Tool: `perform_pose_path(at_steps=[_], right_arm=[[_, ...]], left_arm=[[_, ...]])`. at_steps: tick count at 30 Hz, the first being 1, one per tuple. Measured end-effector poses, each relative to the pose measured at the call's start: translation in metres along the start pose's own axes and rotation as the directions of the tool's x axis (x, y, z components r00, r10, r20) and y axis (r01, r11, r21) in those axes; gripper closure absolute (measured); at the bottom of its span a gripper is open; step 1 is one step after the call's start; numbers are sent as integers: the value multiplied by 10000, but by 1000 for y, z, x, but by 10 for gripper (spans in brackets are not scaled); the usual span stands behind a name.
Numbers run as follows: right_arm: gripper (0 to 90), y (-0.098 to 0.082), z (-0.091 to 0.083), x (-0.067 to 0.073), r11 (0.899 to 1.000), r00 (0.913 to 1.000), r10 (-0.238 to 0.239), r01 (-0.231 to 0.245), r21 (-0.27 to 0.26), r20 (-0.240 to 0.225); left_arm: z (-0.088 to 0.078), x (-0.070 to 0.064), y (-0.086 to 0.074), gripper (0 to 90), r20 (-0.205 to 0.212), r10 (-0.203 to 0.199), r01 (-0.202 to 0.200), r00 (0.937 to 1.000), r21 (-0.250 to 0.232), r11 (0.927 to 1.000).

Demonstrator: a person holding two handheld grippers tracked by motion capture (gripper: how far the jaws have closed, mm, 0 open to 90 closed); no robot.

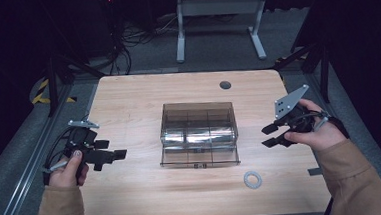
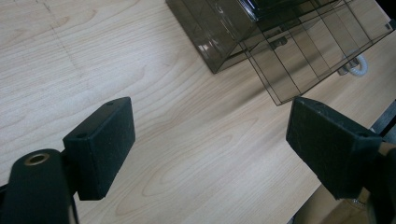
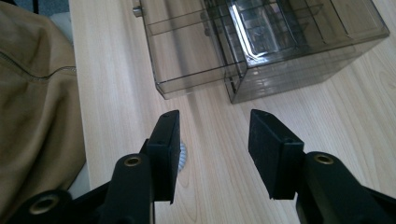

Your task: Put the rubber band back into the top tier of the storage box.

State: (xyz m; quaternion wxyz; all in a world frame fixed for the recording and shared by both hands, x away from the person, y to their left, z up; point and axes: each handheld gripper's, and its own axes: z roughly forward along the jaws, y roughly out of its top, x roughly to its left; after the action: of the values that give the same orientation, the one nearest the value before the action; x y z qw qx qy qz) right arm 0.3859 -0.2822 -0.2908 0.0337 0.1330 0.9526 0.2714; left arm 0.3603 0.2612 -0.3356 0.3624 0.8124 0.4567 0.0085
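A smoky clear plastic drawer box [image 1: 198, 127] stands mid-table, its lower drawer [image 1: 199, 156] pulled out toward me. The box [image 2: 243, 28] and drawer [image 2: 317, 51] lie ahead in the left gripper view; the box [image 3: 299, 42] and drawer [image 3: 187, 51] also show in the right gripper view. A small white ribbed ring [image 1: 253, 179] lies near the front edge, seen too as a ring [image 2: 358, 66] and a ring [image 3: 181, 157] partly behind a jaw. My left gripper [image 1: 110, 149] is open, left of the box. My right gripper [image 1: 269, 135] is open, right of the box. Both hold nothing.
The wooden table [image 1: 128, 106] has a round cable hole [image 1: 225, 85] at the back. A tan sleeve [image 3: 32, 102] lies at the table's front edge. Beyond the table stand a white desk frame [image 1: 218, 20] and cables on the floor.
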Motion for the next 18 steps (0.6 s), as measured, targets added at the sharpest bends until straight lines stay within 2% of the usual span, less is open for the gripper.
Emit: perform_pose_path(at_steps=[5, 11, 18], right_arm=[[556, 5, 1, 2, 9998, 9999, -157, 157, 80, -64], [564, 7, 5, 2, 9964, 9994, 165, -189, 825, 291], [584, 8, 14, 3, 9889, 9983, -42, -44, 1488, 574]], left_arm=[[-2, 1, -1, 162, 3, -46, 46, 10000, -58, 10000], [0, -1, 0, 162, 84, 19, -20, 10000, 38, 10000], [-1, 0, -1, 162, 76, 10, -11, 10000, 43, 10000]])
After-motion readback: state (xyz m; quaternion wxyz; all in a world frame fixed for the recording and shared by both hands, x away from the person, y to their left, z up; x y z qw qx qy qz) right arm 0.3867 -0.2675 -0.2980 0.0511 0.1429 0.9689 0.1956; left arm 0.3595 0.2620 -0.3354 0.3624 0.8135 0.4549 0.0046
